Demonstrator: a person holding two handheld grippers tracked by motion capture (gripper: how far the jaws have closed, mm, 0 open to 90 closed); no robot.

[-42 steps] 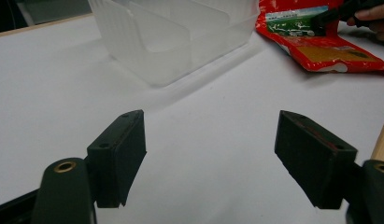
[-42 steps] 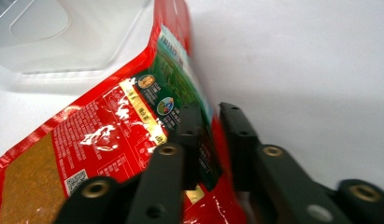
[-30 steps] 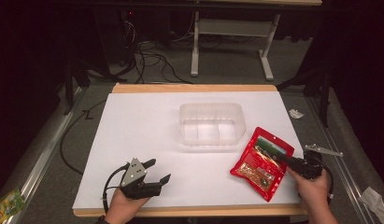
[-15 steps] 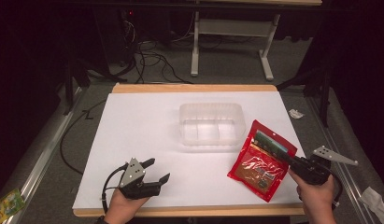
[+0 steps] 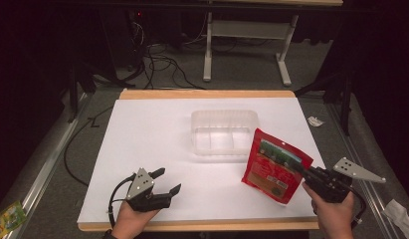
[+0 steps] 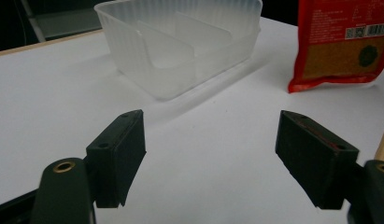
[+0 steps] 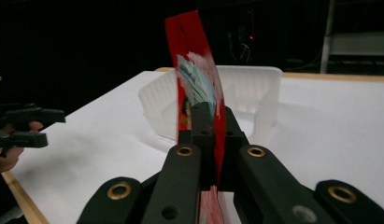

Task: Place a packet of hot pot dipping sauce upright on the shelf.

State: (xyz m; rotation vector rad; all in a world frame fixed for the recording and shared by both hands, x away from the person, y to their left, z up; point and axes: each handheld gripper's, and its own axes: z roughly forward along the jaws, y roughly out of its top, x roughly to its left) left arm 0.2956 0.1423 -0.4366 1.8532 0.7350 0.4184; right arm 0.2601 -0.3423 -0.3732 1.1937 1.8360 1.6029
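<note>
A red snack pouch [image 5: 274, 167] hangs upright just above the white table, right of centre. My right gripper [image 5: 298, 169] is shut on its right edge. In the right gripper view the pouch [image 7: 194, 79] stands edge-on between the pinched jaws of that gripper [image 7: 212, 119]. A clear plastic container [image 5: 224, 132] with inner dividers sits mid-table, just behind and left of the pouch. My left gripper [image 5: 168, 180] rests near the front left edge, open and holding nothing. The left gripper view has its jaws [image 6: 213, 140] wide apart, facing the container [image 6: 180, 51] and the pouch [image 6: 341, 46].
The white table top [image 5: 142, 134] has a wooden rim along its front and back. On the floor lie cables at the back left, a small paper scrap [image 5: 315, 121] at the right and a yellow-green packet [image 5: 8, 216] at the far left.
The right gripper has lifted the pouch off the table and tipped it from lying flat to standing upright. The left gripper has stayed where it was.
</note>
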